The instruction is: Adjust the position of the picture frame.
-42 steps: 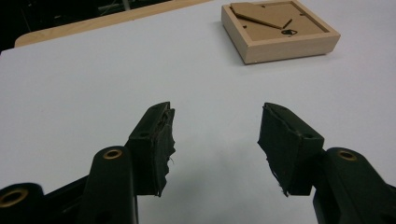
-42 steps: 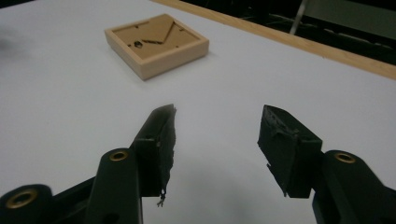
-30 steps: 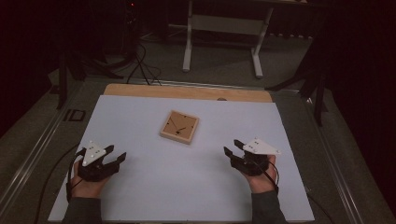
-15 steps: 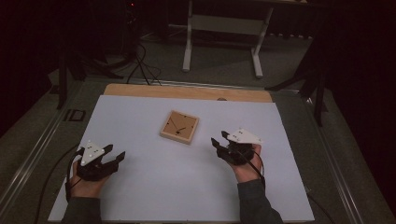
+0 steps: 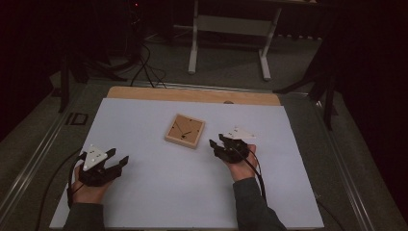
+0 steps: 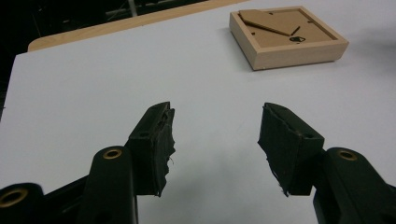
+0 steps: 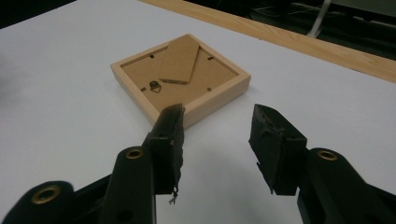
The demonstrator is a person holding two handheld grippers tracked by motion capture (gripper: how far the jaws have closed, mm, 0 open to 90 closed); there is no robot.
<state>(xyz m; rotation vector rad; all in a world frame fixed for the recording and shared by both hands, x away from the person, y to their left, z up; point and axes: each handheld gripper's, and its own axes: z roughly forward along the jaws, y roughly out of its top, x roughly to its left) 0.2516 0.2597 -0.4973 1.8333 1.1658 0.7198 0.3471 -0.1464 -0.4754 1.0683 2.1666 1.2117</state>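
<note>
A square, pale-wood picture frame (image 5: 185, 131) lies back-up near the middle of the smooth white table (image 5: 144, 192), its brown fibreboard backing and folded easel flap recessed inside, while the right gripper (image 5: 217, 144), jaws just narrowing yet apart and empty, sits just beside it and the left gripper (image 5: 118, 157) rests spread, well apart.

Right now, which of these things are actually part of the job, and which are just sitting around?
In the job:
wooden picture frame, lying face down
right gripper, open, close beside it

Just about:
left gripper, open, waiting
white table top
stand legs behind the table
</note>
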